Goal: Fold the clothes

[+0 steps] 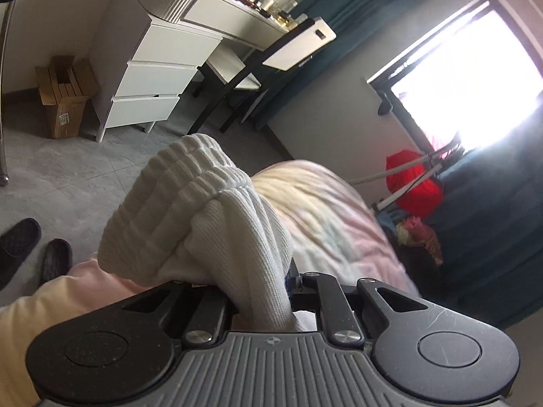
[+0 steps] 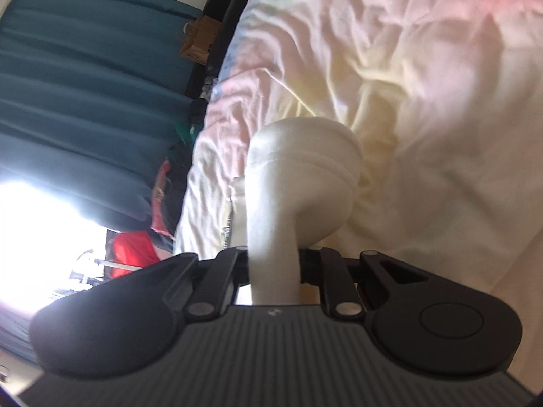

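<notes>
A white knitted sock [image 1: 190, 217] with a ribbed cuff bulges up out of my left gripper [image 1: 268, 291], which is shut on it above the pastel bedspread [image 1: 325, 210]. In the right wrist view a white sock [image 2: 302, 173] is pinched in my right gripper [image 2: 275, 271], which is shut on it; its rounded end hangs over the pink and yellow bedspread [image 2: 424, 84]. The fingertips of both grippers are hidden by the fabric. I cannot tell whether both hold the same sock.
A white drawer desk [image 1: 159, 64] with a chair [image 1: 268, 64] stands across the grey floor. A cardboard box [image 1: 64, 95] sits by the wall. Two dark slippers [image 1: 34, 254] lie at the left. Teal curtains [image 1: 339, 34], a bright window [image 1: 475, 81] and a red bag [image 1: 414, 179] are beyond the bed.
</notes>
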